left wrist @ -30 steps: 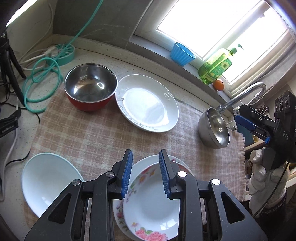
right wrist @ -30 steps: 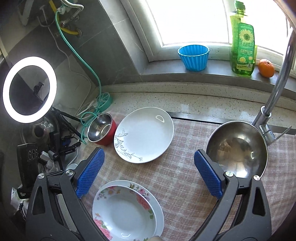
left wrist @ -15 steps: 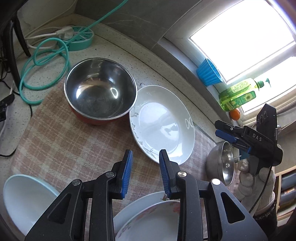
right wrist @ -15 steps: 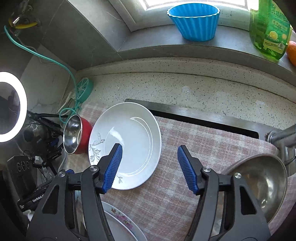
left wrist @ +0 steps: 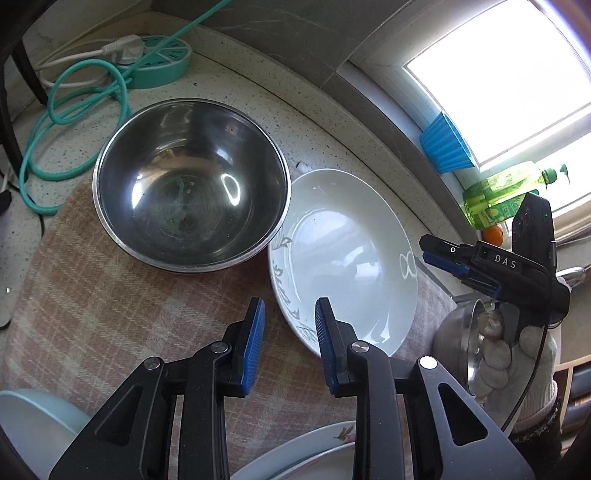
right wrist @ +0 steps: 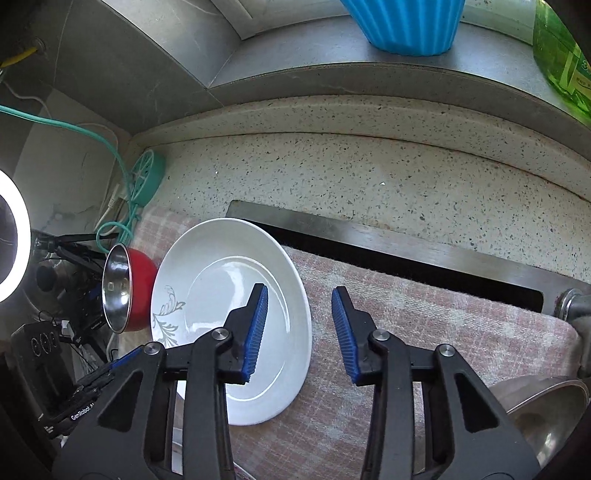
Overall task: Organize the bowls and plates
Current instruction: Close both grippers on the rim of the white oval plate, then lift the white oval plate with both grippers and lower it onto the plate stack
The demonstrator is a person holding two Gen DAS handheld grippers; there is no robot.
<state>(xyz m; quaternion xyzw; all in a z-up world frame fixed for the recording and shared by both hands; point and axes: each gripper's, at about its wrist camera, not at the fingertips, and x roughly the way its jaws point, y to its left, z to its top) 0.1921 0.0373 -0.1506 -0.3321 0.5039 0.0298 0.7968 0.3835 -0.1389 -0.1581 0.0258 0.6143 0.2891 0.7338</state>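
A white plate with a grey leaf pattern (left wrist: 343, 258) (right wrist: 229, 314) lies on the checked cloth (left wrist: 110, 314), beside a steel bowl with a red outside (left wrist: 192, 184) (right wrist: 122, 291). My left gripper (left wrist: 290, 306) hovers over the plate's near-left rim, its jaws a narrow gap apart and not pressing on anything. My right gripper (right wrist: 299, 317) (left wrist: 430, 251), held by a gloved hand, is closing. The plate's right rim shows between its pads, untouched. A second steel bowl (left wrist: 458, 339) (right wrist: 546, 417) sits at the right. A floral plate (left wrist: 314, 450) and a pale bowl (left wrist: 33, 424) lie nearest me.
A blue ribbed cup (right wrist: 402, 22), a green soap bottle (left wrist: 498, 192) and an orange (left wrist: 493, 234) stand on the window sill. A teal cable and socket (left wrist: 159, 62) lie at the back left. A dark sink gap (right wrist: 406, 258) and tap base (right wrist: 569, 302) border the cloth.
Both grippers came forward and down toward the white plate. The right jaws narrowed from wide open. The floral plate slid to the bottom edge of the left wrist view.
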